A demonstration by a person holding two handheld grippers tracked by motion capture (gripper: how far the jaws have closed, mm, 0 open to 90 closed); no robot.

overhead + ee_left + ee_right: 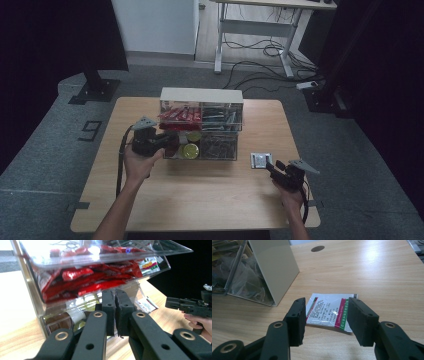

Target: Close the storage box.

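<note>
Two grippers: the left gripper (pixel 167 141) is at the front of a clear drawer organizer (pixel 201 129); the right gripper (pixel 274 166) is low over the wooden table (pixel 200 195), near its right front corner.
Sachet: a flat white sachet (pixel 329 311) with green and red stripes lies on the table just beyond the right gripper's tips; in the right gripper view it shows through the gap between the jaws, not touched by either.
Right jaws: spread wide with nothing between them.
Left jaws: pressed together, pad against pad; no item can be made out between them in the left gripper view (pixel 115 312).
Left hand: the left hand (pixel 137 165) holds its gripper pointed right, tips at the organizer's lower left drawer.
Right hand: the right hand (pixel 291 196) holds its gripper aimed up and left toward the sachet (pixel 260 160).
Organizer contents: red packets (pixel 87 281) fill the upper left drawer; yellow-lidded cups (pixel 190 150) sit in the lower left one; dark items I cannot identify fill the right drawers.
Nearby: the organizer's beige side panel (pixel 275 265) stands to the left of the sachet, apart from it.
</note>
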